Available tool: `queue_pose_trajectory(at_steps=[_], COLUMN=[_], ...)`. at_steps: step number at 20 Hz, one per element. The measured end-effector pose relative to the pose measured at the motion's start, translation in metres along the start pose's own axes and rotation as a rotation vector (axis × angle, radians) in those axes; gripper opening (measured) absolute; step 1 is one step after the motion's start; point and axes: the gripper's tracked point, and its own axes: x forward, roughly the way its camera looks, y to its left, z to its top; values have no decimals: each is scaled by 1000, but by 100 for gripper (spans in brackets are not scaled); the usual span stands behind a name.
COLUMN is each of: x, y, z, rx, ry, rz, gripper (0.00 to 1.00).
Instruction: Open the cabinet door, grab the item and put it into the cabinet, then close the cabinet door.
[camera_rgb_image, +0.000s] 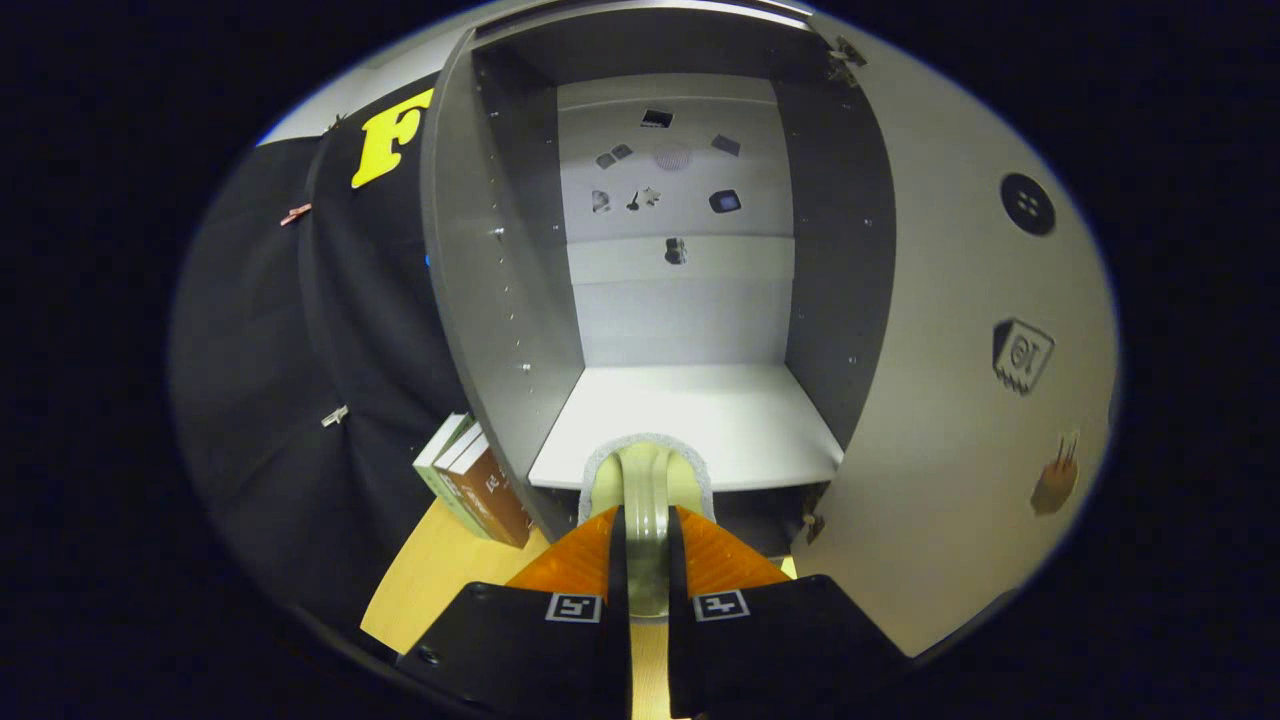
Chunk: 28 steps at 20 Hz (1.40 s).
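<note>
The grey cabinet (500, 300) stands open just ahead of me, its door (960, 380) swung out to the right. Inside is a white shelf (700, 415) with nothing on it. My gripper (646, 525) is shut on the item (648, 470), a pale rounded thing with a grey fuzzy rim. Both fingers press on its narrow middle strip. The item's far end hangs over the shelf's front edge. Small stickers dot the cabinet's back wall (680, 300).
Two or three books (478, 492) stand upright against the cabinet's left outer side, on a light wooden table (430, 590). Black cloth hangs to the left. The door carries stickers and a round dark knob (1027, 204).
</note>
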Motion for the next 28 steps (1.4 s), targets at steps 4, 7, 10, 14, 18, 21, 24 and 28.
queue_pose_trajectory(at_steps=[4,7,10,14,18,21,24,28], x=[39,70,101,136,165,179,197,210], y=[-3,-5,-6,-6,-11,-18,-27,-33], z=[24,29,29,28,26,26,24,23], rx=[16,37,34,36,35,41,53,54], ry=[11,29,38,51,68,84,87,85], rz=[-13,-21,-30,-35,-50,-80,-119,-154], gripper=[19,19,18,18,18,18,20,23])
